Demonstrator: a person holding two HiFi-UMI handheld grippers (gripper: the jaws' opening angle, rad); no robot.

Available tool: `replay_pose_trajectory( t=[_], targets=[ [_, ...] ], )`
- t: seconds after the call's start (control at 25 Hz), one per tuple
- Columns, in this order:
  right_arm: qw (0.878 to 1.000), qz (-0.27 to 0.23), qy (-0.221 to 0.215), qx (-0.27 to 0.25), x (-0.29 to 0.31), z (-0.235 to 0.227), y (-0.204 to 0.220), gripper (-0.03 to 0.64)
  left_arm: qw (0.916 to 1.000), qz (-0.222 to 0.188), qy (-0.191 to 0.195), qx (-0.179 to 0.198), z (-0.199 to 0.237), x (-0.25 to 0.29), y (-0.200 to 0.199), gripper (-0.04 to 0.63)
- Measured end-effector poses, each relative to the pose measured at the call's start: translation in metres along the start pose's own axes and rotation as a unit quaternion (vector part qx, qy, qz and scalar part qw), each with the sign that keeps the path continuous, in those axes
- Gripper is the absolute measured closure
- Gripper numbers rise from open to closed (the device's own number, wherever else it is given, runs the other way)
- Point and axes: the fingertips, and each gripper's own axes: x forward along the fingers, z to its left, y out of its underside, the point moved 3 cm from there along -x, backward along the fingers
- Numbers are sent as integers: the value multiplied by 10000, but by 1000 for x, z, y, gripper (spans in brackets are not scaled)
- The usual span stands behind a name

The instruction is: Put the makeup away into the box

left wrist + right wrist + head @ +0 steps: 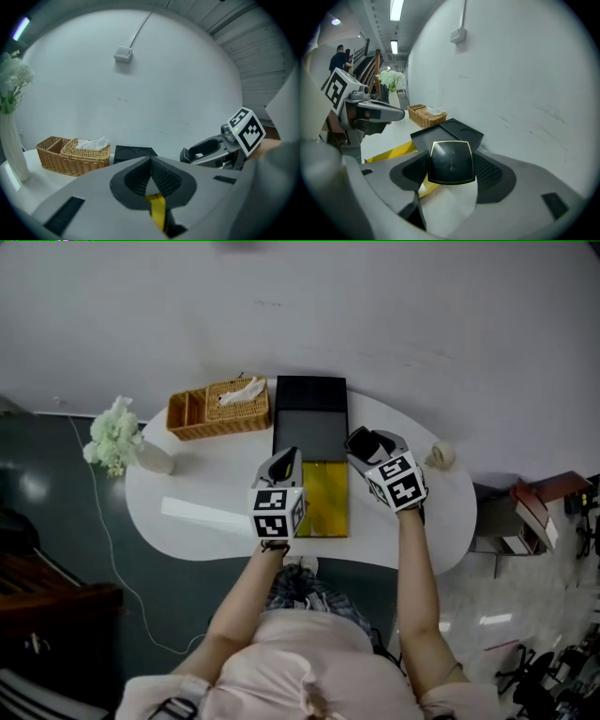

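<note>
A white, kidney-shaped table (187,540) is standing against a plain white wall, with dark flooring lying to its left and pale glossy tiles to its right. At the back of it a wicker basket (217,409) holding tissues is sitting just beside the black box (309,418), which is lying open, and a yellow sheet (328,498) is lying in front of that box. A vase of white flowers (114,435) is standing at the left end and a tape roll (442,455) at the right. The right gripper (367,444) is clamping a black compact (451,161) with a gold rim, holding it above the table short of the box. The faint script on its lid is proving too small to read. The left gripper (284,463) is hovering over the yellow sheet with its jaws together and nothing between them. Only the right gripper view is showing ceiling lights (397,8) and a distant person (338,58). Only the left gripper view is showing a wall fitting (123,54) with its cable.
</note>
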Motion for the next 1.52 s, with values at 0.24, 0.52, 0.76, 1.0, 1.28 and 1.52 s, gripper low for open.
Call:
replay_pose_trajectory(
  t=[0.24,0.52,0.76,1.0,1.28,1.52],
  targets=[
    [9983,-56,-176,556,10,58,-4,304,9998,66,-194,-54,26,-23,11,569],
    [9942,389,-356,936,37,112,11,304,9989,206,-388,-166,50,-37,31,569],
    [9887,902,-443,1110,68,138,33,304,9978,383,-464,-272,66,-40,50,569],
    [9830,1364,-406,1163,90,147,51,302,9969,503,-510,-326,73,-37,58,569],
    [9806,1551,-531,1071,99,152,57,296,9968,526,-503,-339,78,-30,58,569],
    [9826,1349,-664,1095,91,156,47,96,9965,472,-562,-393,86,-32,56,569]
  ],
)
